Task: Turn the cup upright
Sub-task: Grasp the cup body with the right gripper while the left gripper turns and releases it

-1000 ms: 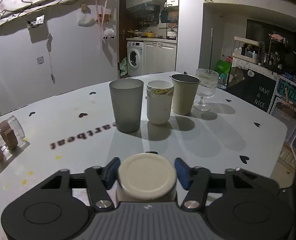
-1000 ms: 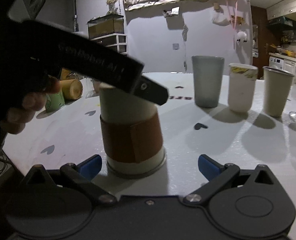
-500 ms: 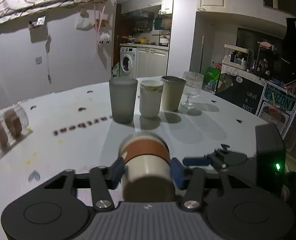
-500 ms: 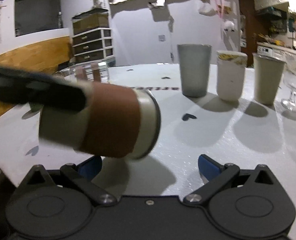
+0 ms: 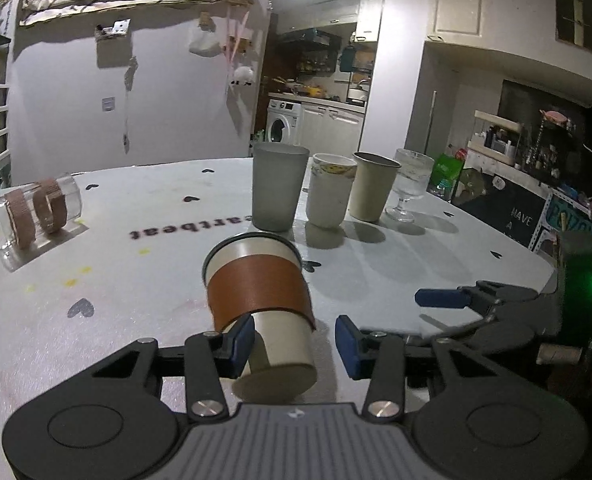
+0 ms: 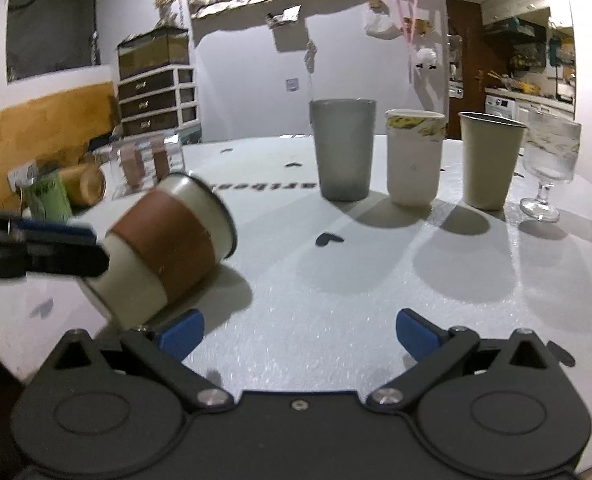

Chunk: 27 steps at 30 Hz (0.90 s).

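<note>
The cream cup with a brown sleeve (image 5: 262, 300) is tilted, its rim pointing up and away toward the row of cups. It sits between the fingers of my left gripper (image 5: 294, 340); the left pad touches it, the right pad stands a little off it. In the right wrist view the same cup (image 6: 164, 246) hangs tilted above the table at the left, with a left gripper finger (image 6: 52, 236) against it. My right gripper (image 6: 298, 330) is open and empty, low over the white table (image 6: 376, 280).
A grey cup (image 5: 280, 186), a white paper cup (image 5: 330, 190), a beige cup (image 5: 372, 186) and a stemmed glass (image 5: 410, 184) stand upright in a row at the back. A clear glass with brown bands (image 5: 36, 210) lies at the left. My right gripper shows at right (image 5: 496, 300).
The cup has gone from upside down on the table to lifted and rotated, its rim now tilting upward. The left gripper's right pad has come a little off the cup.
</note>
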Each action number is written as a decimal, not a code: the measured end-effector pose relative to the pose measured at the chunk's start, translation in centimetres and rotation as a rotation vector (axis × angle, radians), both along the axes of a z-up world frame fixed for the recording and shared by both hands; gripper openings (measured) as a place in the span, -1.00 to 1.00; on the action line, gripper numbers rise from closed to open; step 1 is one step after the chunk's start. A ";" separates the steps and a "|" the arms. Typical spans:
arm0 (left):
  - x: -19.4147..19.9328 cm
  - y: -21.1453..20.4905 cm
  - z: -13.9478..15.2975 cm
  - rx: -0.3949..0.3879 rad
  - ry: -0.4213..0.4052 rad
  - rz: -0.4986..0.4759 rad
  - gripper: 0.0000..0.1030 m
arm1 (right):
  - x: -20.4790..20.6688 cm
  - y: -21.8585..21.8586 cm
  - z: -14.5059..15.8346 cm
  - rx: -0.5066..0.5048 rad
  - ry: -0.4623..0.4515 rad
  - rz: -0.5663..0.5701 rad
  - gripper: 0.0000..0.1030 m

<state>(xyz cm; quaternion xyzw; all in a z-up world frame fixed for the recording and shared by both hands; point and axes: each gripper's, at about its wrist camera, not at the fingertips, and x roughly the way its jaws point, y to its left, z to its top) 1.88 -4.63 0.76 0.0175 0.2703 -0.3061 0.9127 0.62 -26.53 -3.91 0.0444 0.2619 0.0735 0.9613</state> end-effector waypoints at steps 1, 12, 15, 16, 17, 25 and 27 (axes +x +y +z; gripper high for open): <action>0.0 0.1 -0.1 -0.002 0.004 0.001 -0.11 | 0.2 -0.3 0.3 0.031 0.006 -0.001 1.00; 0.4 0.3 -1.6 -0.013 0.038 0.001 -0.11 | 6.3 -2.2 2.0 0.542 0.247 0.063 0.94; 0.4 0.4 -1.7 -0.016 0.039 -0.001 -0.11 | 8.4 -1.5 1.7 0.593 0.323 0.061 0.93; 0.3 0.4 -1.8 -0.016 0.039 -0.002 -0.11 | 9.1 -1.2 1.5 0.606 0.354 0.060 0.93; 0.3 0.4 -1.8 -0.017 0.040 -0.004 -0.11 | 9.6 -1.1 1.3 0.621 0.382 0.059 0.92; 0.1 0.5 -2.0 -0.011 0.035 -0.019 -0.11 | 12.7 0.0 -0.4 0.721 0.532 0.047 0.74; 0.3 0.5 -2.0 -0.010 0.035 -0.020 -0.11 | 12.9 -0.1 -0.4 0.729 0.540 0.035 0.65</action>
